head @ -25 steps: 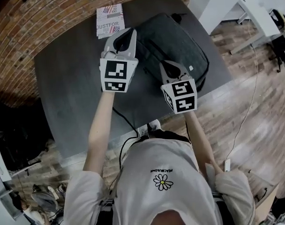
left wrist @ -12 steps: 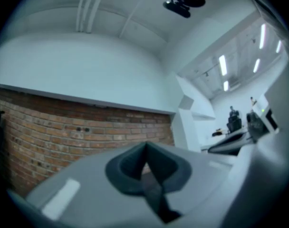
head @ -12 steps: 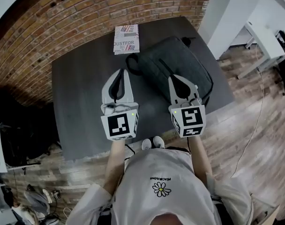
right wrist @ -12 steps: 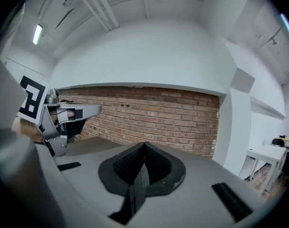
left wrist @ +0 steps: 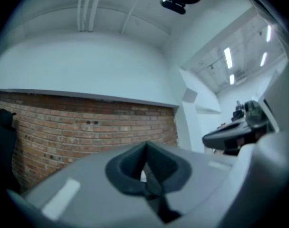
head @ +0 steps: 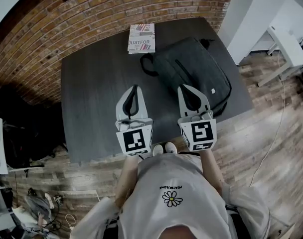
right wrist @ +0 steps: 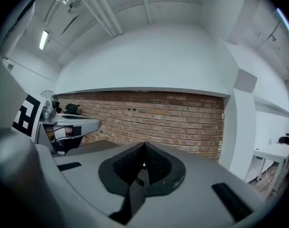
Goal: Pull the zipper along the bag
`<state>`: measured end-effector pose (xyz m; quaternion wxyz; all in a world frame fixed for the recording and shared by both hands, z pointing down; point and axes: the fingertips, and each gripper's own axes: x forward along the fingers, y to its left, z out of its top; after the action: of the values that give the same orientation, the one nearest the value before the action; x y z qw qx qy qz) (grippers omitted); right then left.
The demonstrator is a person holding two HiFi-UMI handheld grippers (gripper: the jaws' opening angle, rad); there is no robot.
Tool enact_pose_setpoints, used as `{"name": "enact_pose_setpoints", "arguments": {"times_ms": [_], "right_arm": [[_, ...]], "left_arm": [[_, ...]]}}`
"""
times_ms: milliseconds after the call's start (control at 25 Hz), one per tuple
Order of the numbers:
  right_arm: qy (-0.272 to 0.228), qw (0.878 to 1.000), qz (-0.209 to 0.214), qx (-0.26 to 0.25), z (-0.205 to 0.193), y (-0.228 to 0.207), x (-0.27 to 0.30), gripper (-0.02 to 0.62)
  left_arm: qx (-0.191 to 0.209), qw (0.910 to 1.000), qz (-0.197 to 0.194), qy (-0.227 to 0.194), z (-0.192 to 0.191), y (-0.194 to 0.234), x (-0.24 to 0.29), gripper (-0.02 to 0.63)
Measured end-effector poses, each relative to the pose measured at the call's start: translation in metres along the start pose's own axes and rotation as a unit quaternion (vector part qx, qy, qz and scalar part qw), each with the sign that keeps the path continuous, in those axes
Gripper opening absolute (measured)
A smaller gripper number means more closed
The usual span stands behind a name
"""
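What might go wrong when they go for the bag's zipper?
The left gripper and right gripper are both shut and empty, short of the bag. Unless the fingers open first, they may only bump the zipper. The bag lies close to the right edge of the table and nothing pins it, so a tug might drag it off.

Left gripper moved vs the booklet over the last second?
Yes. The left gripper has drawn back toward the person: its fingers were beside the booklet, at the far corner of the bag; now they hang clear of both, over the table.
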<state>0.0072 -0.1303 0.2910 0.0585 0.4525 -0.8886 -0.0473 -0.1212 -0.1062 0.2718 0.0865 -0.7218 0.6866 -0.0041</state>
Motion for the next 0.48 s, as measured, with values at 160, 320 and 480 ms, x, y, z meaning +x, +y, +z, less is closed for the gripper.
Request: {"name": "enact_pose_setpoints", "arguments": {"times_ms": [160,320,480], "right_arm": [[0.003,1.000,0.003,0.004,-0.0046,0.0028,-0.0030,0.000],[0.004,1.000,0.004,0.010,-0.0060,0.0041,-0.0043,0.000],[0.004,1.000,0.005,0.013,-0.0075,0.0050,-0.0025,0.000]], "left_arm": [[-0.001,1.0000,0.007,-0.006,0.0007,0.0000,-0.0058,0.000],[-0.004,0.9999,0.012,-0.011,0.0031,0.0014,-0.0100,-0.001],[-0.003,0.9998,0.013,-0.012,0.0031,0.0039,-0.0100,0.000]]}}
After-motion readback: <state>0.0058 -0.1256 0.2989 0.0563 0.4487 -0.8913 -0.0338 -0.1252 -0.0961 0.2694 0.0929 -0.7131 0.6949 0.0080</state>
